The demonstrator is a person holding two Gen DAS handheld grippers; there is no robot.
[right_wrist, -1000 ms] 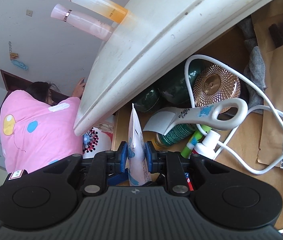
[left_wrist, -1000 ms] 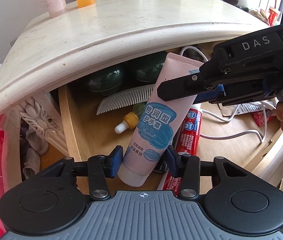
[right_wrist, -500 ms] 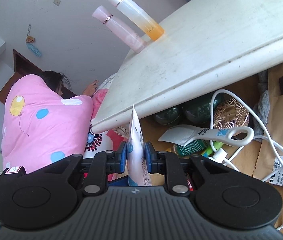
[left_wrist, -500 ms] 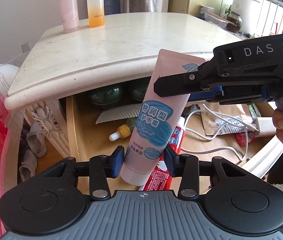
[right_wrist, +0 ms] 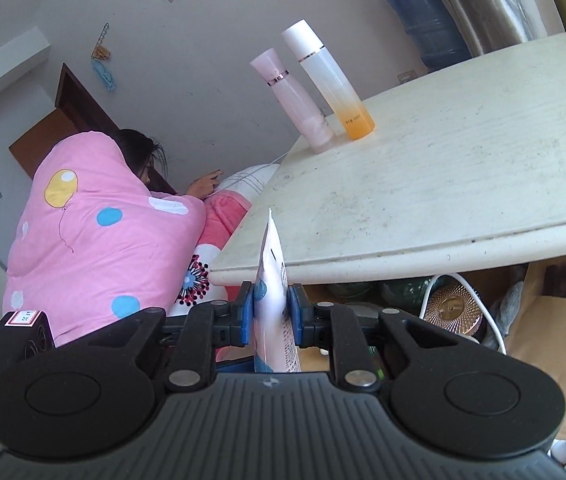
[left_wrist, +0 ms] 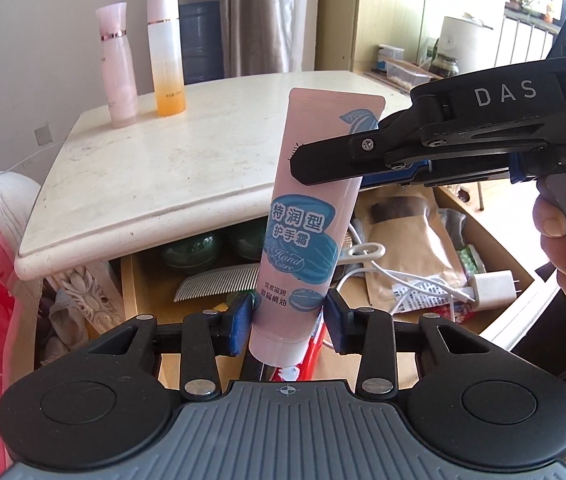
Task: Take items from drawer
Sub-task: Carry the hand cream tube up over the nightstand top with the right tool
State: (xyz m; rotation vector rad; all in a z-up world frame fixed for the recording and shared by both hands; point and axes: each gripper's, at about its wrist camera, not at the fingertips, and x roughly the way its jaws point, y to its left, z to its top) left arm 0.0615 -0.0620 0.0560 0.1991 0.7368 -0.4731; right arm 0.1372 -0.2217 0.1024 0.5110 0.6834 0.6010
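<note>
A pink hand-cream tube (left_wrist: 307, 216) is clamped by the right gripper (right_wrist: 271, 316) above the open drawer (left_wrist: 495, 240); the left gripper (left_wrist: 289, 320), its jaws just closing, brackets the cap without gripping. A person under a pink quilt (right_wrist: 95, 232) is shown only in the right view.

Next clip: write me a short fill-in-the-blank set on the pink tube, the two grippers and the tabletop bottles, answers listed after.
1. The right gripper is clamped on the pink hand-cream tube near its ____ end.
2. The tube's white cap points ____.
3. The left gripper has the cap end between its blue pads, which were just ____.
4. On the cream tabletop stand ____ tall bottles.

Answers: crimped; down; closing; two
</note>
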